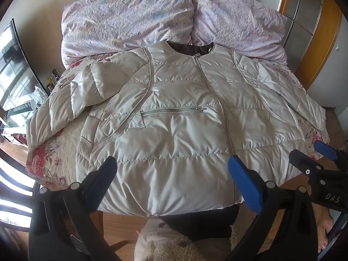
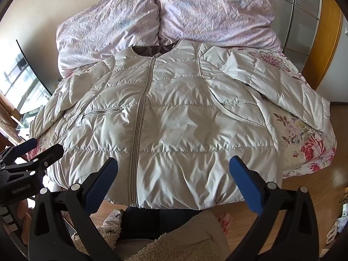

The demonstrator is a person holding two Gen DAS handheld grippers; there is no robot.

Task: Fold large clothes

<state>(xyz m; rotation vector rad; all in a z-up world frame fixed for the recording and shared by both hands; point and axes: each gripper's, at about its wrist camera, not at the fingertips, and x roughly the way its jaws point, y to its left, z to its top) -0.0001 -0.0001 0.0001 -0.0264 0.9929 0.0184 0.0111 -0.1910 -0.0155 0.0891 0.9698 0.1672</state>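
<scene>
On the far left you can see a dark TV screen (image 1: 15, 65) by the wall. Next to it is the bed with its flowery bedspread (image 1: 50, 158), and at the back two big pink pillows (image 1: 130, 15) lean against the wall.

The big white puffy jacket (image 1: 174, 119) lies flat on the bed, front side up. Its long zipper (image 2: 141, 126) is done up from the neck to the bottom edge. One sleeve (image 1: 71, 100) is spread out toward the left side of the bed. The other sleeve (image 2: 282, 87) is spread out to the right. A little pocket zipper (image 1: 174, 111) sits on the chest. The bottom edge of the jacket hangs just over the near end of the bed.

Your left gripper (image 1: 171, 169) hovers above the bottom of the jacket. Its fingers are spread as wide as they go and hold nothing. The blue pads (image 1: 245, 184) are not touching the cloth.

Your right gripper (image 2: 174, 169) hovers over the bottom of the jacket too, just right of the zipper. It is wide open as well, with nothing in it.

On the right stands a wooden door frame (image 2: 326, 32). Down below is the wooden floor (image 2: 304, 184).
</scene>
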